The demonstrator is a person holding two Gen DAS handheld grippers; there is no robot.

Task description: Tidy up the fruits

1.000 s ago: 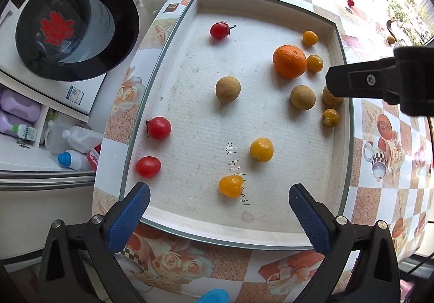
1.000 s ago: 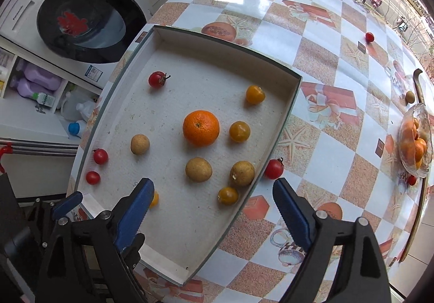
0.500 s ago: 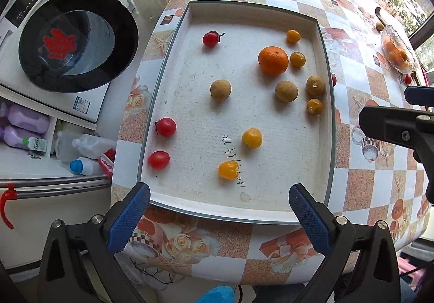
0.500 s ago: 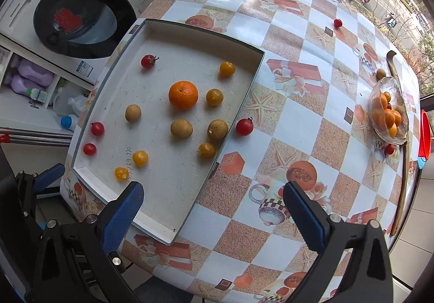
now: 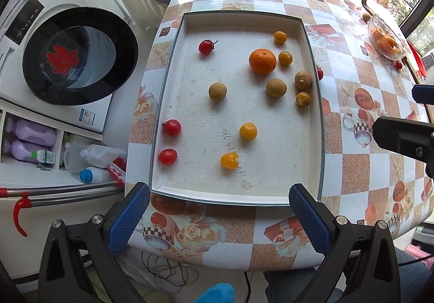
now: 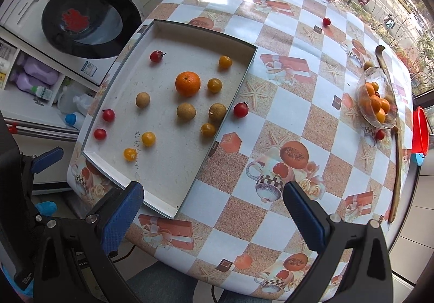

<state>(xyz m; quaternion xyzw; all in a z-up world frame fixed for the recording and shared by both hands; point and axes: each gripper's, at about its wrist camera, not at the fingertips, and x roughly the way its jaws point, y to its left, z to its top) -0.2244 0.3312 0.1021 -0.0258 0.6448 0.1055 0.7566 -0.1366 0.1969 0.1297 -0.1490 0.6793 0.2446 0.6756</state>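
Observation:
A shallow white tray [image 5: 314, 58] [image 6: 238, 80] lies on the checkered table. In it are an orange [image 5: 262, 61] [image 6: 187, 83], three brown longans [image 5: 217, 91], three red cherry tomatoes [image 5: 171, 127] and several yellow ones [image 5: 248, 131]. One red tomato [image 6: 241, 109] sits on the table just outside the tray's right wall. My left gripper [image 5: 217, 213] is open and empty, held back above the table's near edge. My right gripper [image 6: 214, 208] is open and empty, above the tray's near right corner.
A glass bowl of oranges [image 6: 375, 102] stands at the table's far right, with a red tomato [image 6: 379, 134] beside it and another [image 6: 326, 21] farther back. A washing machine [image 5: 76, 56] and bottles [image 5: 35, 140] are to the left, below the table.
Both grippers have pulled back and up from the tray, so more of the table shows. The fruits have not moved. Both grippers stay open.

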